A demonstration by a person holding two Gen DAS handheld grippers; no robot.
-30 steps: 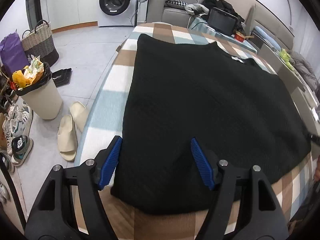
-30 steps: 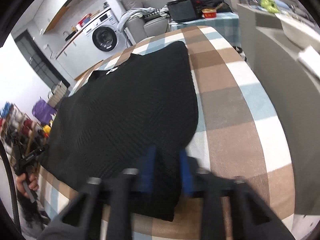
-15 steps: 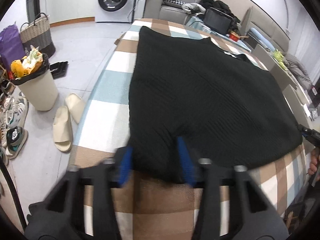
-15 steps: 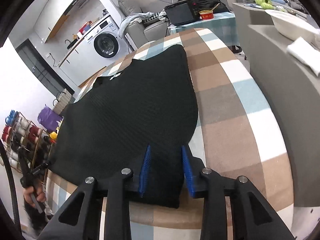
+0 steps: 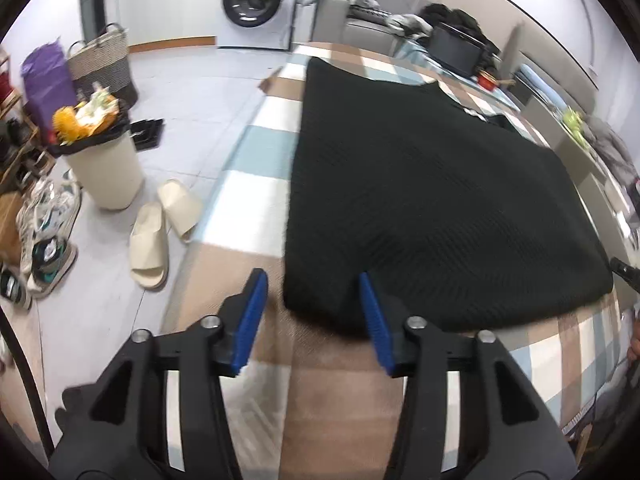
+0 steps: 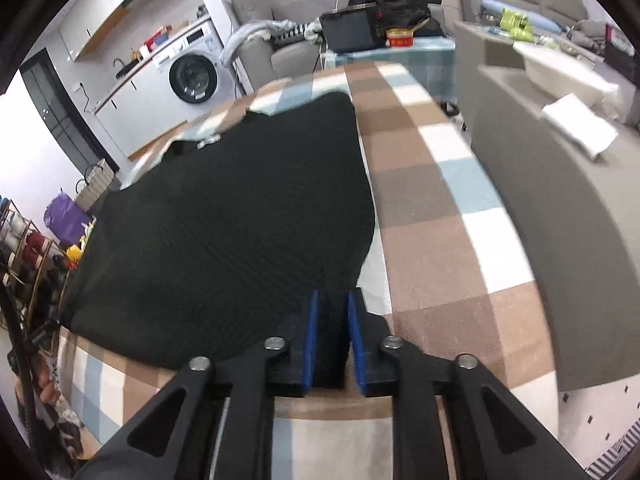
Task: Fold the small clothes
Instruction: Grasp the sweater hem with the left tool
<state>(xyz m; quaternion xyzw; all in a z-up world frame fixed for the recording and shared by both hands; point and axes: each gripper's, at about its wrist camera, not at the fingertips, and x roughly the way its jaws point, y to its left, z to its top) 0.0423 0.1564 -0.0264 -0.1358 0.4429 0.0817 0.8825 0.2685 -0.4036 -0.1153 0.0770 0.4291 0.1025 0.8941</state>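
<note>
A black knit garment [image 5: 420,184] lies spread flat on a table covered with a checked cloth [image 5: 256,148]. It also shows in the right wrist view [image 6: 224,232]. My left gripper [image 5: 312,316] is open, its blue pads either side of the garment's near left corner and just short of the hem. My right gripper [image 6: 332,336] is shut on the garment's near right corner, with black fabric between its blue pads.
Left of the table stand a cream bin [image 5: 104,164], slippers [image 5: 160,220], shoes and a woven basket [image 5: 102,64] on the floor. A washing machine [image 5: 256,4] is at the back. A grey sofa [image 6: 560,208] runs along the table's right side.
My left gripper closed toward the corner half a second ago, then opened wide and drew back from the hem. My right gripper closed further on its corner.
</note>
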